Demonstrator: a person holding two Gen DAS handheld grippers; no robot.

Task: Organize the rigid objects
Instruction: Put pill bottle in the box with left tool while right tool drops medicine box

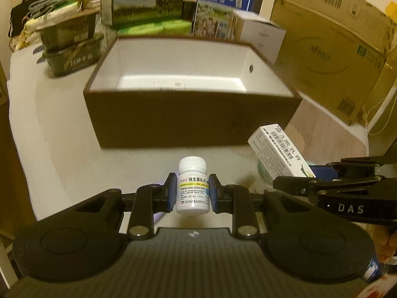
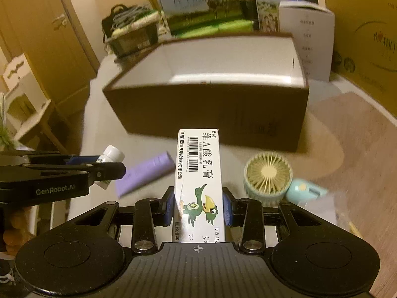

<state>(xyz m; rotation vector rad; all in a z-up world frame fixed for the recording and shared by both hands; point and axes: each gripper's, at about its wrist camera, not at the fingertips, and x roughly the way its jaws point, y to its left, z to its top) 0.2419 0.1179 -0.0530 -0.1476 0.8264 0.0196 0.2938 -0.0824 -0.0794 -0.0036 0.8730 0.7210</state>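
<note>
My left gripper point(image 1: 193, 191) is shut on a small white pill bottle point(image 1: 193, 186), held upright above the table in front of an open brown box point(image 1: 191, 121) with a white inside. My right gripper point(image 2: 198, 208) is shut on a white ointment carton point(image 2: 198, 181) with a green bird print, pointing toward the same brown box point(image 2: 211, 114). In the left wrist view the carton point(image 1: 278, 154) shows at the right. In the right wrist view the bottle point(image 2: 113, 155) shows at the left in the other gripper.
A purple tube point(image 2: 145, 172) and a small mint handheld fan point(image 2: 269, 176) lie on the table before the box. Milk cartons point(image 1: 148, 0), a white box point(image 1: 263, 34), big cardboard cartons point(image 1: 330, 47) and stacked dark trays point(image 1: 72, 49) stand behind and beside it.
</note>
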